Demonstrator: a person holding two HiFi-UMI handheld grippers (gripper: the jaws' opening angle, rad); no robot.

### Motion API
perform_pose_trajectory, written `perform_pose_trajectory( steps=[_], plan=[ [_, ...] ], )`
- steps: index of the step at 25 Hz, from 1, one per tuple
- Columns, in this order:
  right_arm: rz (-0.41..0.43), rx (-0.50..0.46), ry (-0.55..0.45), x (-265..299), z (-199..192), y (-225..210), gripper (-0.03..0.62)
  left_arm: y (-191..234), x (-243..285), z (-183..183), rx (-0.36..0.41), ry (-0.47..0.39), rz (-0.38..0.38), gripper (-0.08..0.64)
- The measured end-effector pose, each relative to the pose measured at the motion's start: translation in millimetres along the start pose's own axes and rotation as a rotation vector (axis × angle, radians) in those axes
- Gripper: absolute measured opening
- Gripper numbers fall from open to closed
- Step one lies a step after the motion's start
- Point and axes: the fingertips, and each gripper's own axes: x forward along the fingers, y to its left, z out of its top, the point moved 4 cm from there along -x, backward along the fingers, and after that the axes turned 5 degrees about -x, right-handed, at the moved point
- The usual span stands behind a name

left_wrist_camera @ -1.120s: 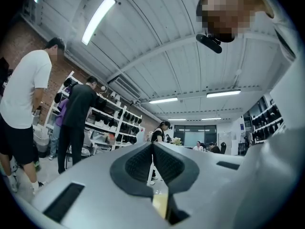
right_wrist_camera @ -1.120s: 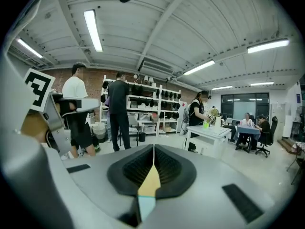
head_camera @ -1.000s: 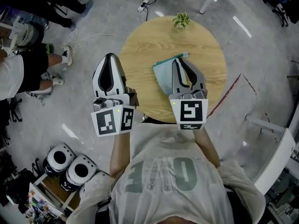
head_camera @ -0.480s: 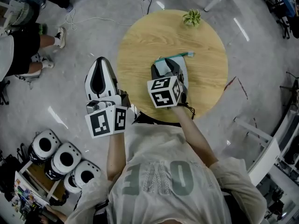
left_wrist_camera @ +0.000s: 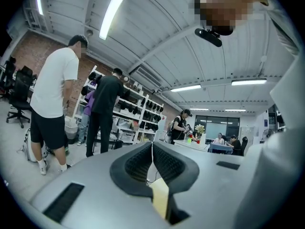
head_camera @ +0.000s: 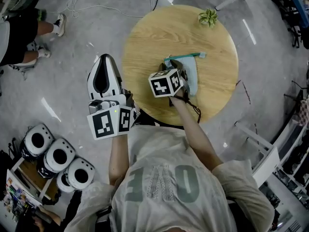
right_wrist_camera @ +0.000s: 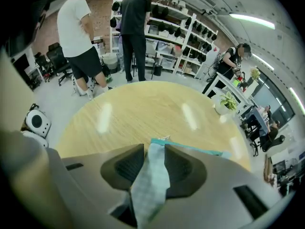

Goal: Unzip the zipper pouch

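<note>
- My right gripper [head_camera: 175, 65] is down on the round wooden table [head_camera: 159, 33], and its marker cube [head_camera: 164, 83] is tipped up toward the head camera.
- In the right gripper view its jaws are closing. The pale blue-green fabric of the zipper pouch [right_wrist_camera: 150, 185] stands up between the pads [right_wrist_camera: 129, 163] and touches both of them.
- From the head view, the zipper pouch lies near the middle of the table, just right of the right gripper's cube. Part of it is hidden under that gripper.
- The pouch's teal zipper band [head_camera: 187, 56] runs along its far edge, just beyond the right gripper's tips.
- My left gripper [head_camera: 103, 58] is off the table's left edge, over the grey floor and apart from the pouch.
- The left gripper view shows its jaws pressed together with nothing between them.
- A small potted plant [head_camera: 208, 17] stands at the table's far right rim, well apart from the pouch.
- Beyond the left gripper's jaws, people stand beside storage shelves [left_wrist_camera: 143, 113].
</note>
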Motion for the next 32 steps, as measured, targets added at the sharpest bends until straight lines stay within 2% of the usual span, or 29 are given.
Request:
perform_pose_trajectory(
  steps=[3,7,9,16,19,24,29,32],
  plan=[
    [-0.007,-0.014,0.014,4.6,-1.9,1.2,0.136,7.5,0.6,-2.4,-0.009,-0.001,0.017,0.029],
    [0.014,0.014,0.018,6.4,0.2,2.4,0.113,16.2,4.1,-3.4,-0.021,-0.001,0.036,0.029],
    [0.019,0.018,0.022,6.6,-0.6,0.7,0.076,15.8,6.6,-2.5,-0.025,-0.004,0.037,0.029],
    [0.041,-0.001,0.039,7.1,1.0,-2.2,0.041,11.7,9.9,-1.0,-0.036,-0.014,0.023,0.029],
    [0.058,0.055,0.007,3.4,11.3,-12.4,0.037,2.4,12.2,5.2,-0.021,-0.034,-0.008,0.029],
    [0.067,0.121,-0.136,-35.1,35.7,-42.5,0.035,-24.8,8.7,25.1,0.000,-0.072,-0.051,0.029],
    [0.113,0.240,-0.402,-103.5,58.1,-83.0,0.034,-66.4,4.8,47.2,0.019,-0.113,-0.109,0.029],
    [0.129,0.261,-0.586,-155.1,61.7,-105.8,0.034,-96.7,-4.1,56.4,0.025,-0.128,-0.159,0.029]
  ],
)
